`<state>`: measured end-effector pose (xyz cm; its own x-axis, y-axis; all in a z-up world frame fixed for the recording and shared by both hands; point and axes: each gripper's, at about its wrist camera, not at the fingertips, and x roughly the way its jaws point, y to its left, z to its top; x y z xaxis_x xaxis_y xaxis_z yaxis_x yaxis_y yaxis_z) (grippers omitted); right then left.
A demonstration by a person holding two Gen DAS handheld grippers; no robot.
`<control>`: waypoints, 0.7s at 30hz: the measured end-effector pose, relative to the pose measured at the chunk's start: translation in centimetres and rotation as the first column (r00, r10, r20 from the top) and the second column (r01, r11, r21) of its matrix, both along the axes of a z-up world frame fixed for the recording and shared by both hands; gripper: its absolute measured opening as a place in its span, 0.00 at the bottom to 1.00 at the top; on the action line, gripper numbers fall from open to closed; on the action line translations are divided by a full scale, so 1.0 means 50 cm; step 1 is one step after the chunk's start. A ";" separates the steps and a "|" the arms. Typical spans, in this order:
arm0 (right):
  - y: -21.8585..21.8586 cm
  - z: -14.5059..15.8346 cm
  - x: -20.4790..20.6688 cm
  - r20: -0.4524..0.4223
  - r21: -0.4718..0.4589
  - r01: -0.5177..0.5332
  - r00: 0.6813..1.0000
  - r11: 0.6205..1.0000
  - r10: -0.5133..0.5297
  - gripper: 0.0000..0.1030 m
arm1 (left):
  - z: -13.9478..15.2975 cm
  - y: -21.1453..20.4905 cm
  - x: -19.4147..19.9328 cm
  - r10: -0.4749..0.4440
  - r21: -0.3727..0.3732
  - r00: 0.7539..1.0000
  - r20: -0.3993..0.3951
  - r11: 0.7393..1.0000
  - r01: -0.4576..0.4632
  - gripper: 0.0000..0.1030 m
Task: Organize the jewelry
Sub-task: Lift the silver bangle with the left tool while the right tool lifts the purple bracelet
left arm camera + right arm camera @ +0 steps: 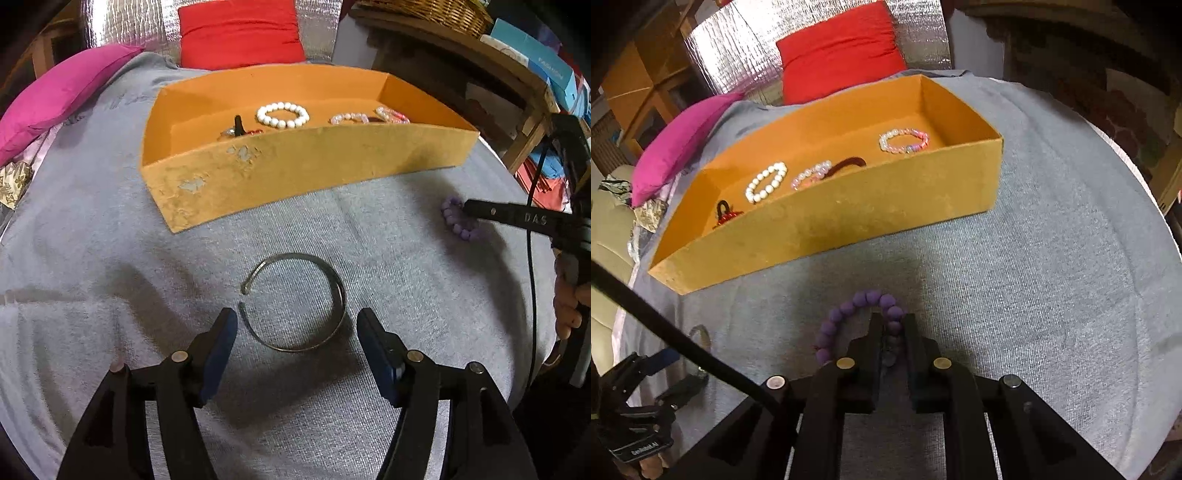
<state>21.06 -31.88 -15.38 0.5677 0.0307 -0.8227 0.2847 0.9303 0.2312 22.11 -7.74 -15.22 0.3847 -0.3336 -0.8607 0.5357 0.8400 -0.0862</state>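
Purple bead bracelet (857,317): pinched by right hand-held gripper (893,325). Metal bangle (295,301): between spread fingers of left hand-held gripper (295,325).

One orange box (295,170) on grey cloth (369,240). Beaded bracelets in box: three — one white (766,182), two pink-clear (811,174) (904,140). One dark hair tie (849,163), one red-and-black trinket (726,215), also in box. Outside box: one purple bead bracelet (857,317), one metal open bangle (295,302). Cushions far: one red (240,33), one magenta (62,96). Tongs: two pairs.
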 end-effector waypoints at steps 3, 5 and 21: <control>-0.005 -0.004 0.004 -0.011 0.013 0.004 1.000 1.000 -0.004 0.11 | -0.011 -0.008 0.002 -0.001 0.021 1.000 -0.003 1.000 0.001 0.66; -0.004 -0.013 0.008 -0.033 0.024 0.001 0.999 1.000 0.000 0.11 | -0.011 -0.011 0.002 -0.004 0.022 1.000 0.008 1.000 0.004 0.66; 0.014 0.017 -0.004 0.045 -0.011 -0.041 0.998 0.999 0.041 0.10 | 0.014 -0.025 -0.002 -0.012 -0.029 0.997 0.076 0.999 0.015 0.60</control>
<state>20.86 -31.16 -14.55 0.6030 0.0467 -0.7964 0.2354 0.9434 0.2336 22.00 -8.99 -14.50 0.4433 -0.3643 -0.8190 0.5529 0.8303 -0.0701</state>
